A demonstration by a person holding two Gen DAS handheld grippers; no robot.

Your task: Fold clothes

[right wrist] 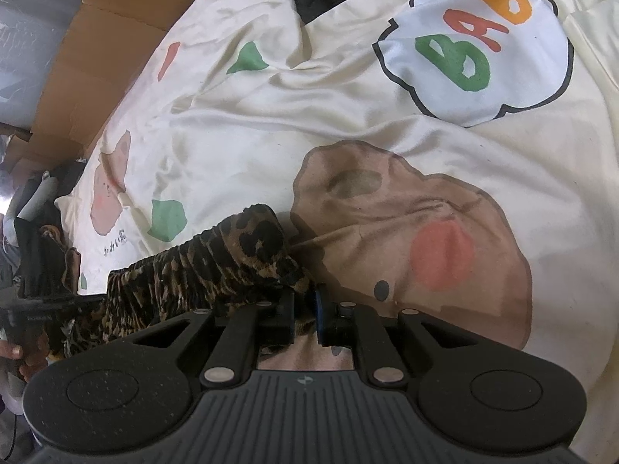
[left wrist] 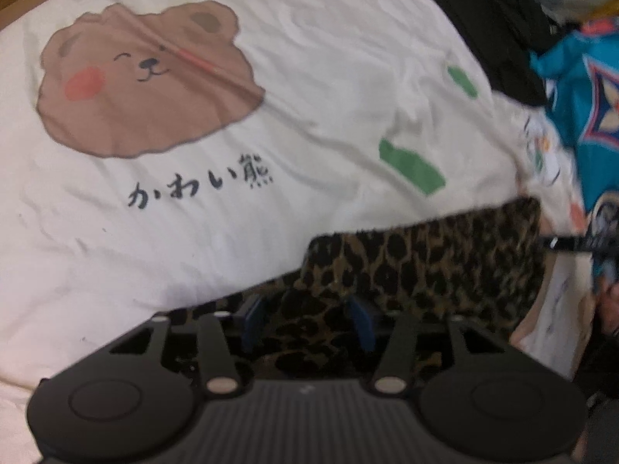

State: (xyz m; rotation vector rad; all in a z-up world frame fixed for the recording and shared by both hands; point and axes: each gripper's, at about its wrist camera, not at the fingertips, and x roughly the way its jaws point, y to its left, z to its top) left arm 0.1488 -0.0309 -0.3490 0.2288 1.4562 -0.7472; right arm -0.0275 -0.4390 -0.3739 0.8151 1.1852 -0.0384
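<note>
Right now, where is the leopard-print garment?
The leopard-print garment lies stretched across the cream bear-print sheet, one end pinched in the right claw, the other between the left claw's fingers.

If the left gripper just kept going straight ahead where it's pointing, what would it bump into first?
Probably the leopard-print cloth. It already lies between the open fingers of the left gripper and stretches on ahead. Past its edge comes the cream bear blanket, though depth is hard to judge here.

Left tongs, fingers parted, straddle a leopard-print garment on a cream bear-print sheet.
</note>
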